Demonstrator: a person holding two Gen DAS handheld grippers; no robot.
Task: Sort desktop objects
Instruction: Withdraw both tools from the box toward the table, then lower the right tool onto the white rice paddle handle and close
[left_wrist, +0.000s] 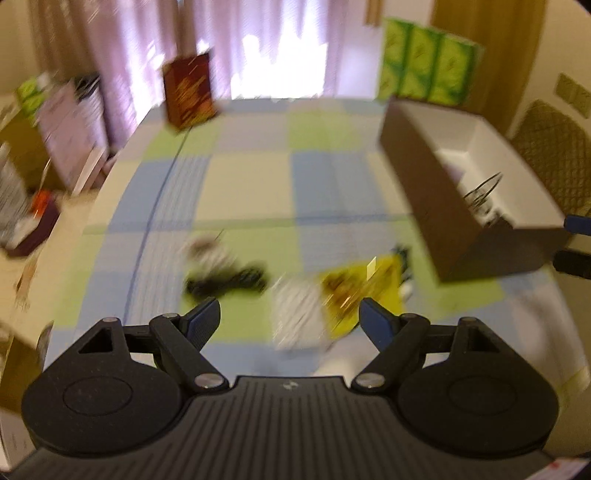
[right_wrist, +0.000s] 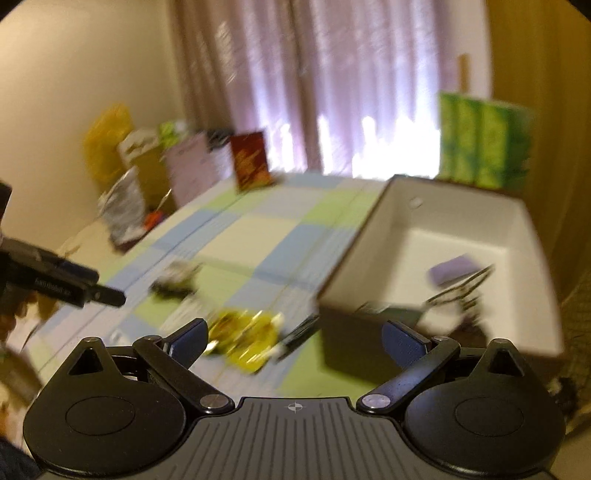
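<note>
Just ahead of my left gripper (left_wrist: 290, 317) (wide open, holding nothing) lies the crinkly yellow packet (left_wrist: 360, 291); my empty, wide-open right gripper (right_wrist: 293, 339) is close too.

box (left_wrist: 417, 177): 1, right
green cartons (left_wrist: 428, 66): 3, far right
yellow packet (left_wrist: 364, 291): 1, near
red bag (left_wrist: 190, 90): 1, far
grippers: 2

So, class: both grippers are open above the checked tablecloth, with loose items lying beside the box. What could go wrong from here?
1. Both views are motion-blurred, so a grab at the yellow packet may miss.
2. The white item lies against or under it; the left gripper could catch both.
3. The right gripper hangs near the box wall and could knock it.
</note>
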